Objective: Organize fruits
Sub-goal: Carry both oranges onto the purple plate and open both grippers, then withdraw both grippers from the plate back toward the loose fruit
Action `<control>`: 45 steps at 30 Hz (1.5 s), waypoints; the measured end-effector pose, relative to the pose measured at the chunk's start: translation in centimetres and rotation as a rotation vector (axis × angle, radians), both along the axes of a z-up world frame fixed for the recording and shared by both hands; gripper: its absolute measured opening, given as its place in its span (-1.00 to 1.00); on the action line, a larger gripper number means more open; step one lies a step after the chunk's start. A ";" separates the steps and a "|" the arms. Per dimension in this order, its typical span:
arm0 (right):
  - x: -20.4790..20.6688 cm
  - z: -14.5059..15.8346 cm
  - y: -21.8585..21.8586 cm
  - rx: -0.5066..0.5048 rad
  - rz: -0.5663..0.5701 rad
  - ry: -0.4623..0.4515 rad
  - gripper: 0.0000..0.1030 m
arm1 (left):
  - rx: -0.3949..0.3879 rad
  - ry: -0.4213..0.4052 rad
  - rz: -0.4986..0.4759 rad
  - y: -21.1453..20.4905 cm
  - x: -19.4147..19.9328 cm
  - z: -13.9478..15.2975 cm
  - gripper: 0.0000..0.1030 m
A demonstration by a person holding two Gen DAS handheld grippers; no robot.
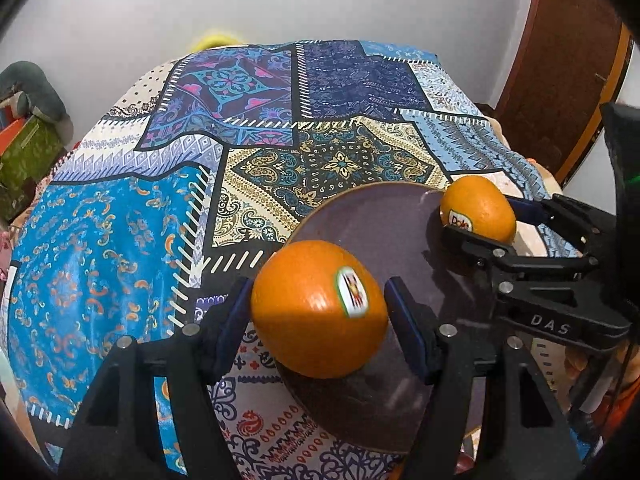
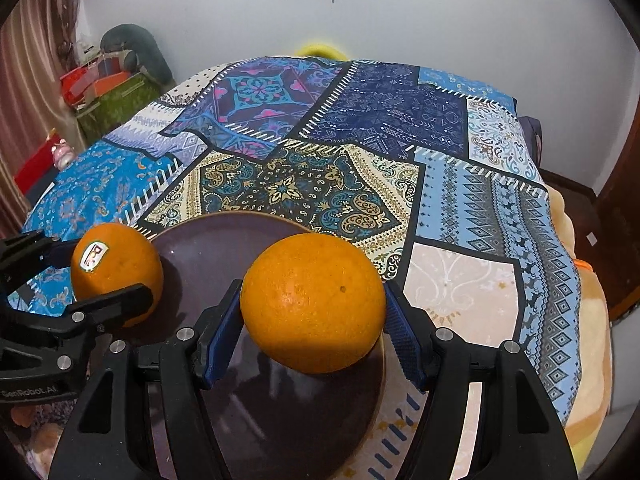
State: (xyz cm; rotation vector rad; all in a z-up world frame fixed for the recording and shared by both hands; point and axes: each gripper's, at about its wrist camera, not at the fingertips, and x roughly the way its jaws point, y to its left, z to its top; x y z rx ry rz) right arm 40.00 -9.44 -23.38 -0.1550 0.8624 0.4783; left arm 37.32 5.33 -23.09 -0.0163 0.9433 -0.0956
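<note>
Low in both frames' centres, over a dark round plate (image 1: 372, 216), each black gripper (image 1: 320, 312) (image 2: 314, 312) clamps a stickered round orange (image 1: 316, 308) and a plain one (image 2: 312, 304), half-wide.

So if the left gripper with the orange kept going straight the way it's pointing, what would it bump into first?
Probably the dark plate. The left gripper points down at it, holding its orange over the plate's near-left edge. How big the gap is underneath can't be told.
</note>
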 end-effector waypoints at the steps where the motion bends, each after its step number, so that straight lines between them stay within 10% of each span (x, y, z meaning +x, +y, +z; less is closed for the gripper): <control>1: -0.1 0.0 0.0 -0.007 0.002 0.000 0.24 | -0.005 -0.003 0.005 0.1 -0.1 0.2 0.31; 31: -13.6 7.8 -4.6 0.051 -0.026 -0.078 0.48 | 0.037 -0.107 0.069 1.3 -14.7 7.9 0.59; 45: -20.7 4.5 -2.7 0.119 0.019 0.097 0.73 | 0.033 -0.072 0.097 2.8 -22.2 6.2 0.70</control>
